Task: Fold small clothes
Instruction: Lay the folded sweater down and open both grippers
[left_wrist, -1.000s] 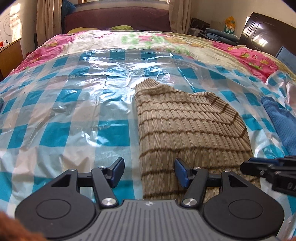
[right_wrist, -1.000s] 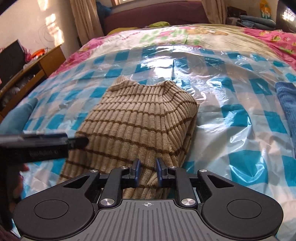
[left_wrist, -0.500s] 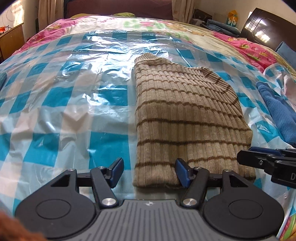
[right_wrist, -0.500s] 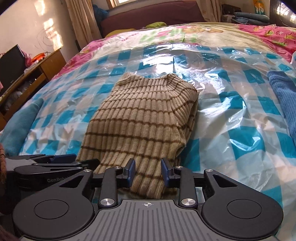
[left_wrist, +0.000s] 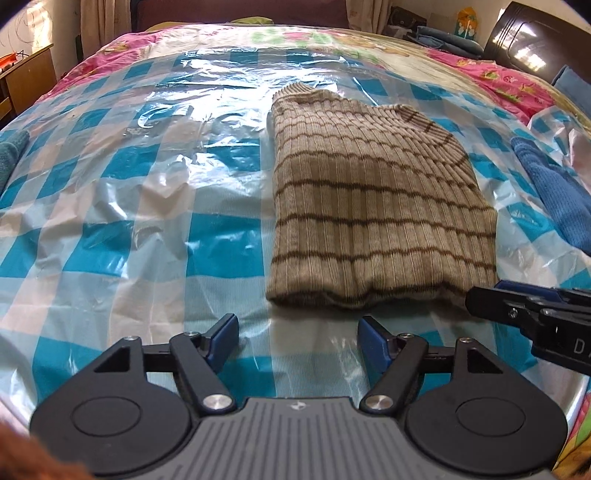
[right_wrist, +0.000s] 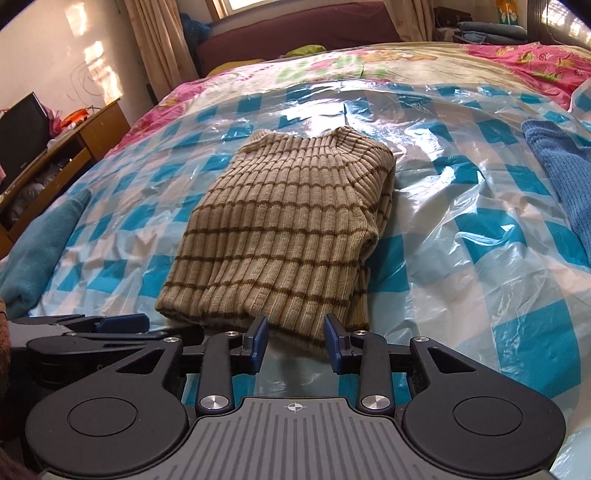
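I've drawn both tools back off the folded sweater — a second ago its near hem sat between their fingers. Now the left tool and right tool are opening over bare plastic sheet.

Tan ribbed sweater with thin brown stripes, folded into a chunky rectangle, lying flat on the blue-and-white checked plastic sheet over the bed. Collar end points away, folded edge nearest, extra layers showing down its right side.
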